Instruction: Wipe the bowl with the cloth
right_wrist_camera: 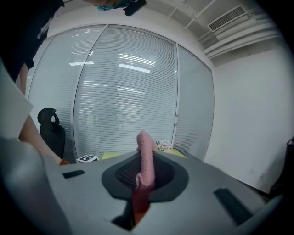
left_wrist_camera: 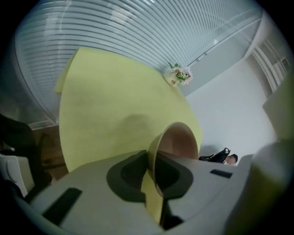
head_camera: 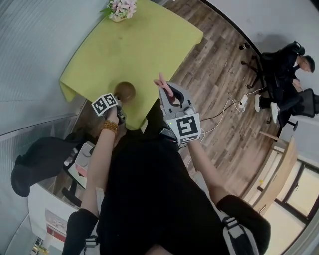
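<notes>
Pinching the bowl (left_wrist_camera: 177, 142) by its rim, the left claw (left_wrist_camera: 154, 183) holds it tilted just ahead of itself over the table (head_camera: 149, 45), likely baring the inside for the right claw (right_wrist_camera: 142, 183) alongside, clamped on the pink cloth (right_wrist_camera: 146, 156) poking up.

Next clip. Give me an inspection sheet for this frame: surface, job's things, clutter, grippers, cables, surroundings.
Surface: yellow-green table, with a pot of flowers at its far corner.
Job's things: wooden bowl, tilted, at the table's near edge; pink cloth, held off the table, apart from the bowl.
Clutter: nothing seen.
Grippers: left gripper shut on the bowl's rim; right gripper shut on the cloth.
Cables: white cable running to a power strip on the wooden floor, right of the table.
Surroundings: window blinds behind the table; black office chair at the left; seated person at the right.
</notes>
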`<state>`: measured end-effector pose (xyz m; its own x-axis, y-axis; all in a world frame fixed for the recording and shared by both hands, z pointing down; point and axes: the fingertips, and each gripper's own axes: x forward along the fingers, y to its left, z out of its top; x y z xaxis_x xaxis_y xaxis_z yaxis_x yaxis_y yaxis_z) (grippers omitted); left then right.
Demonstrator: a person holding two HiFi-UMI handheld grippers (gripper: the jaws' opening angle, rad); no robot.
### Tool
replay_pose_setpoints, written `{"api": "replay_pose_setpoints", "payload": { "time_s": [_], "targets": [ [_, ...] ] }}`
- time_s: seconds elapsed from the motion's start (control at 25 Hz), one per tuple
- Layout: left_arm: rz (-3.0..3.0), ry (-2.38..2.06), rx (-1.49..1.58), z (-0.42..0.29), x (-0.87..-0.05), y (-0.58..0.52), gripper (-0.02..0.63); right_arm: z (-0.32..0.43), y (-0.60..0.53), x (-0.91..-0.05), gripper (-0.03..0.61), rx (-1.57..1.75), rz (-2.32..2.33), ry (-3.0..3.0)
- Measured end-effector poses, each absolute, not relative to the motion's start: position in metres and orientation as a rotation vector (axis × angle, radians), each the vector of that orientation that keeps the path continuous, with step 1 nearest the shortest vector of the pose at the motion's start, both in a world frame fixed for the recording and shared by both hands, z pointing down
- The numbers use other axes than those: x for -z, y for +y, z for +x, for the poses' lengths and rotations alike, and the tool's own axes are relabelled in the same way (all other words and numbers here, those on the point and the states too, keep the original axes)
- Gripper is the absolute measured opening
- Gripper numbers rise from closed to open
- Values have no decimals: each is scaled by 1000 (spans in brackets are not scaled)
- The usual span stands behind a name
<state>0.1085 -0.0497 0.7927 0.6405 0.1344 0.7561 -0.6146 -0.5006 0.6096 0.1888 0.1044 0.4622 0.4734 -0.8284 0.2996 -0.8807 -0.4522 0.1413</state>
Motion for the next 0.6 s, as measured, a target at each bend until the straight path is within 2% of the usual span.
{"api": "replay_pose_setpoints", "payload": {
  "time_s": [0.2, 0.24, 0.36, 0.44, 0.6],
  "targets": [
    [1825, -352, -938, 101, -803, -42, 29, 184, 100, -467, 17, -285, 2419, -1485],
    [1816, -326, -917, 101, -802, -40, 51, 183, 98, -467, 17, -283, 2412, -1490],
    [1766, -240, -813, 104, -792, -36, 209, 182, 90, -465, 17, -272, 2392, -1512],
    [1765, -216, -774, 101, -785, -39, 242, 182, 83, -463, 17, -256, 2379, -1526],
    [2016, -271, -696, 87, -740, -74, 242, 180, 66, -450, 17, -197, 2355, -1566]
  ]
}}
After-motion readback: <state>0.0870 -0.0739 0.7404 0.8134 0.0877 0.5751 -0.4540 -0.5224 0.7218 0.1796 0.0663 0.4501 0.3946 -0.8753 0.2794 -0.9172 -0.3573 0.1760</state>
